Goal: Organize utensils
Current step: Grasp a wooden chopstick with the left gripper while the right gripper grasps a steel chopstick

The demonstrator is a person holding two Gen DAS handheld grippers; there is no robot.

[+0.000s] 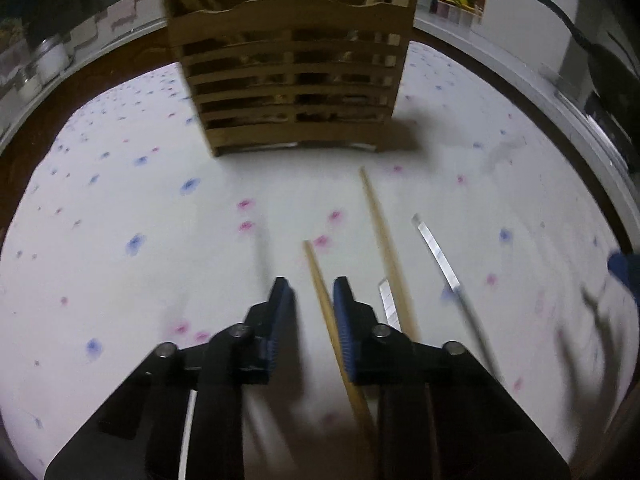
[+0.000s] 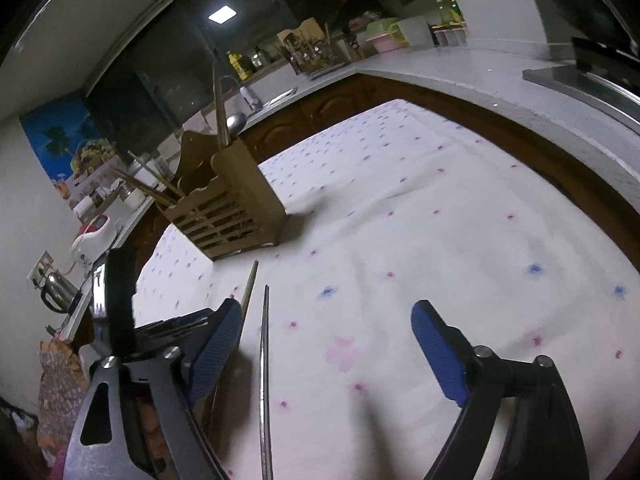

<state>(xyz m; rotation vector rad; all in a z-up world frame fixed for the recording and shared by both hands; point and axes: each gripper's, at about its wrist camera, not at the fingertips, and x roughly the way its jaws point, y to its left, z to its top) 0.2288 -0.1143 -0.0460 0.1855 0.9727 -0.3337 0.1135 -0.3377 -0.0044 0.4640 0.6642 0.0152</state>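
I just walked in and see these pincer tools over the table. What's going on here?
A person is tidying utensils with a hand-held gripper in each hand. The left gripper has a wooden chopstick between its nearly closed jaws. The right gripper is open over the tablecloth, beside a metal chopstick. The wooden holder stands behind.

A matt white cloth (image 1: 120,280) printed with small blue and pink flowers carries a slatted, unvarnished-looking wooden holder (image 1: 292,84), pale matt wooden chopsticks (image 1: 380,224) and a glossy metal chopstick (image 2: 264,360), beside ribbed blue pads (image 2: 436,352) on black plastic fingers.
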